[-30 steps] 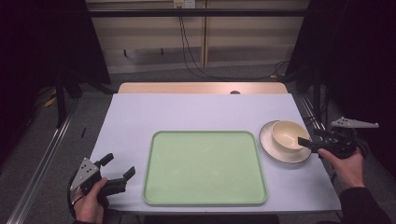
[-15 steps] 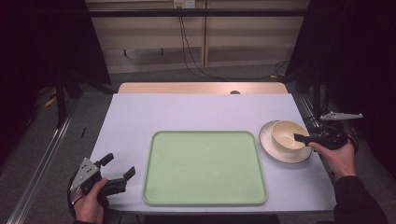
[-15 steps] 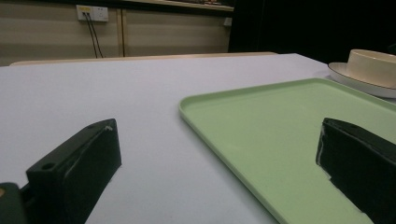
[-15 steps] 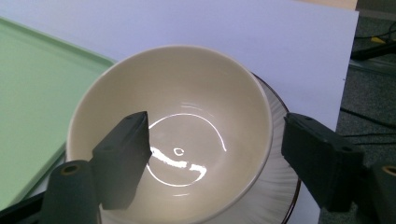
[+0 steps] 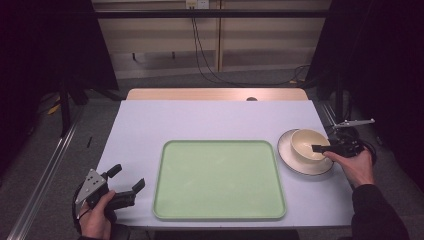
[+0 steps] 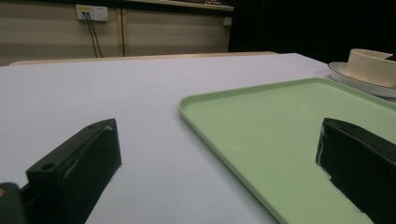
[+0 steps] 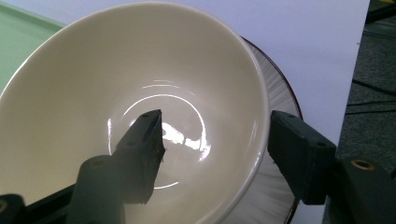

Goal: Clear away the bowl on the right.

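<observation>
In the high view, the right gripper [image 5: 320, 148] is held at the near right side of the cream bowl [image 5: 306, 143], which is set on a pale plate [image 5: 300, 165] just right of the green tray [image 5: 218, 179]. The left gripper [image 5: 127, 182] is held at the table's [image 5: 200, 117] near left corner, well apart from the bowl, with its 2 jaws spread and the tray just ahead of them.

In the left gripper view, its 2 jaws are seen wide apart with nothing between them; the tray's corner [image 6: 196, 105] is just ahead.

In the right gripper view, the bowl's rim [image 7: 259, 121] is straddled by the 2 jaws, 1 inside the bowl and 1 outside over the plate [image 7: 280, 88]; a gap is seen, so the rim is not clamped.
</observation>
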